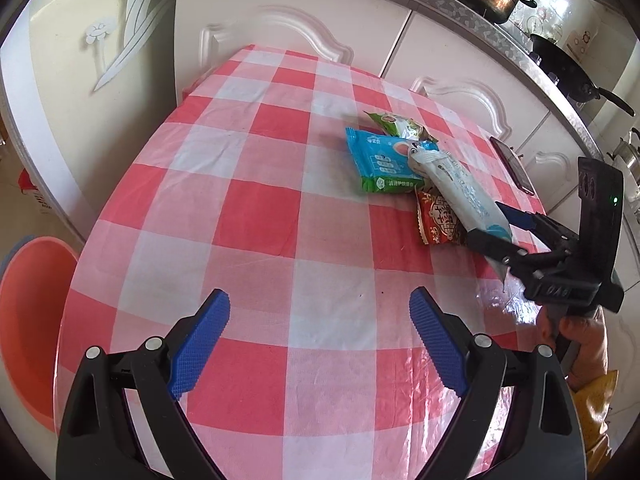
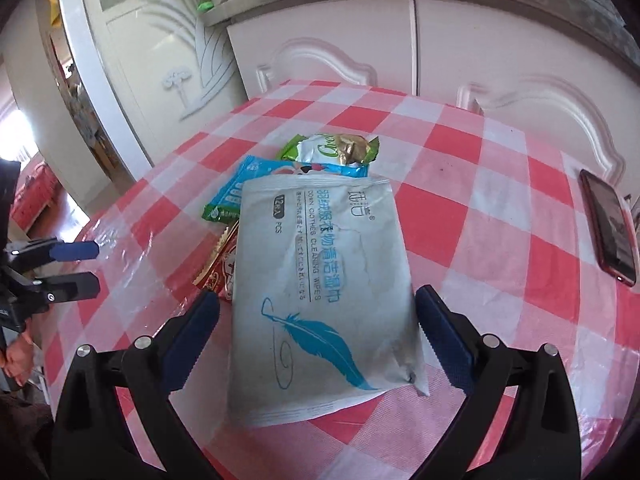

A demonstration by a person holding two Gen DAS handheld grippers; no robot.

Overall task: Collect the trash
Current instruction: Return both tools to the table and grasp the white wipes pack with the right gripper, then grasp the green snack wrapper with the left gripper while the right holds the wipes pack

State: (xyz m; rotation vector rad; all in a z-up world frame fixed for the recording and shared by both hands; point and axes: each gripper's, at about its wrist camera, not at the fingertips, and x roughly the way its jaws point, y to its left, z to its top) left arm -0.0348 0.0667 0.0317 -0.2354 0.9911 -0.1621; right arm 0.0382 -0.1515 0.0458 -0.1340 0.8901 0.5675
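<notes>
Both grippers' jaws wide apart

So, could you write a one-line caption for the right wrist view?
Open right gripper straddling a white wipes pack that lies on other wrappers on a checked table, phone nearby.

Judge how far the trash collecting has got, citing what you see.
Done: nothing visibly; four wrappers remain piled. In hand: the right gripper has open jaws around the white wipes packet, not visibly pressing. Left: the blue packet, green wrapper, red wrapper; left gripper empty.
</notes>
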